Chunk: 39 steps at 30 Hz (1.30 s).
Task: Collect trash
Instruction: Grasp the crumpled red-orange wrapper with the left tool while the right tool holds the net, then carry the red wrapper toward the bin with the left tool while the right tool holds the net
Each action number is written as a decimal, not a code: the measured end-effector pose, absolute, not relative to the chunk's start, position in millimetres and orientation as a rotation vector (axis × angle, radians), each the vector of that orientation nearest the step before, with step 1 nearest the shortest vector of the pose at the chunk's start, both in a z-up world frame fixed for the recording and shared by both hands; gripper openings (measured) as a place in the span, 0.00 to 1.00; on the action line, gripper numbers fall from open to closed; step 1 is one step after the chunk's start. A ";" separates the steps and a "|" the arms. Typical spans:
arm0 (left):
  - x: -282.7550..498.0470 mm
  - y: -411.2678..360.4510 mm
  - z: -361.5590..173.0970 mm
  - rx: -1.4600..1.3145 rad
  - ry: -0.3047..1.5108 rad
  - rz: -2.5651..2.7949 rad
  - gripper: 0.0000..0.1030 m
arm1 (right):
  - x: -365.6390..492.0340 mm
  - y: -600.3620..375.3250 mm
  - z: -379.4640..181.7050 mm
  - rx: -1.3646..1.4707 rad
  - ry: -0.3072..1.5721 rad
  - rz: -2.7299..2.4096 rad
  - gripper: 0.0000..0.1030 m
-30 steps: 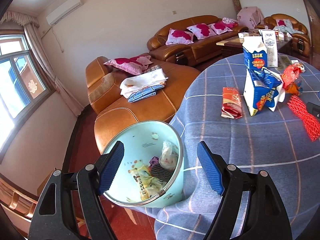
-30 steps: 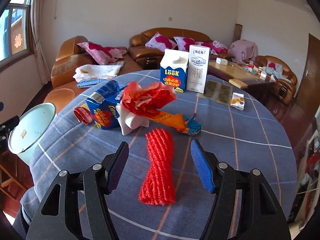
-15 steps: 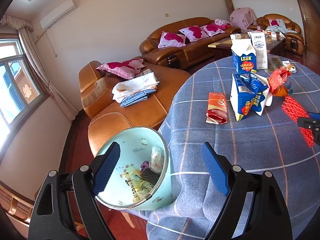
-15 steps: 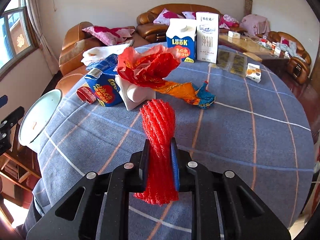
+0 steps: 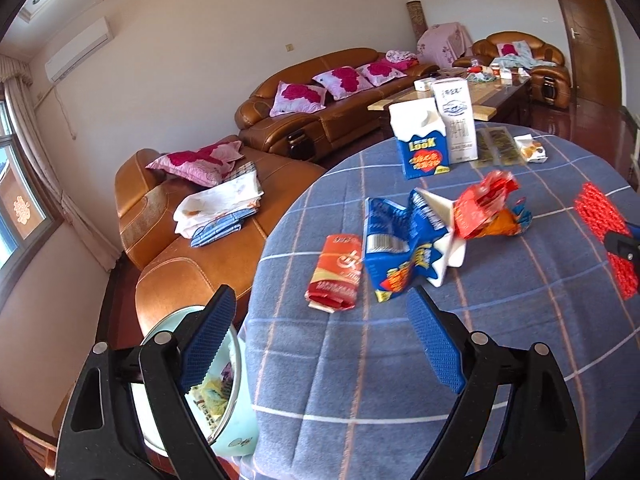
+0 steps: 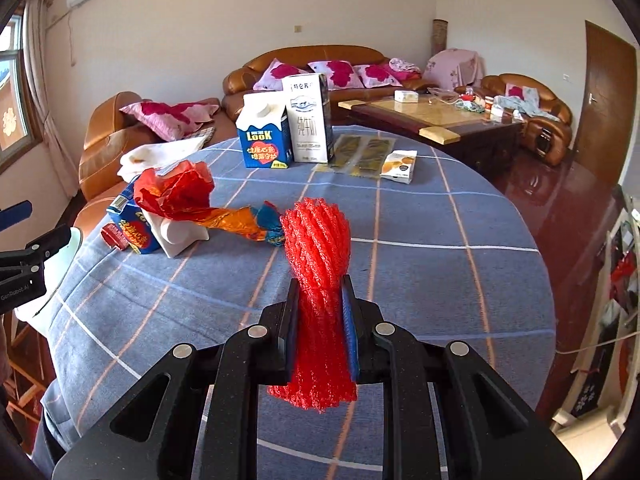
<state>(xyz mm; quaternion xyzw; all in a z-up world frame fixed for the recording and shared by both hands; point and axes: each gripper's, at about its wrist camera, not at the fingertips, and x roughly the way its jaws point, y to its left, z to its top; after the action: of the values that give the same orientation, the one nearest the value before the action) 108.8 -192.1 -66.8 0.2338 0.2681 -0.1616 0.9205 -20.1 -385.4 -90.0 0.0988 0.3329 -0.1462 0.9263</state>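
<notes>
Progress looks partial: bin [image 5: 236, 432] at the table edge, low left in the left wrist view, already holds some wrappers, so a few pieces seem collected.

Right gripper [image 6: 320, 344] is clamped on the red foam net [image 6: 316, 264]; the net's near end hangs just above the table [image 6: 440, 280], far end sticks up past the pads. It's picked, not yet binned.

Left gripper [image 5: 316, 344] carries nothing, jaws opening wide, nothing between them, hovering over the table's near edge beside the bin.

Left on the cloth, going back:
- red flat pouch [image 5: 338, 272]
- crushed blue carton [image 5: 404, 252], touching the pouch
- red-orange crumpled wrapper [image 5: 488, 208], lying against the carton

Farther back are the upright blue LOOK carton [image 5: 420, 140], white milk box [image 5: 456, 120], flat dark packets [image 5: 496, 146] and a small snack box [image 5: 530, 150]. Can't tell if these are trash.

Judgement: roughly early-to-mid, several items to go.
</notes>
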 end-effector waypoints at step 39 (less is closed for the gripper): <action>97.9 -207.0 -25.9 0.454 0.448 -0.346 0.11 | -18.9 -383.9 -68.0 0.186 0.567 -0.235 0.19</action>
<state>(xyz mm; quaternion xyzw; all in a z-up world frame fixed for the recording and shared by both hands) 97.9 -207.0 -25.9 0.2223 0.2189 -0.1692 0.9349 -18.9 -383.9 -68.0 0.0912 0.2787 -0.1154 0.9490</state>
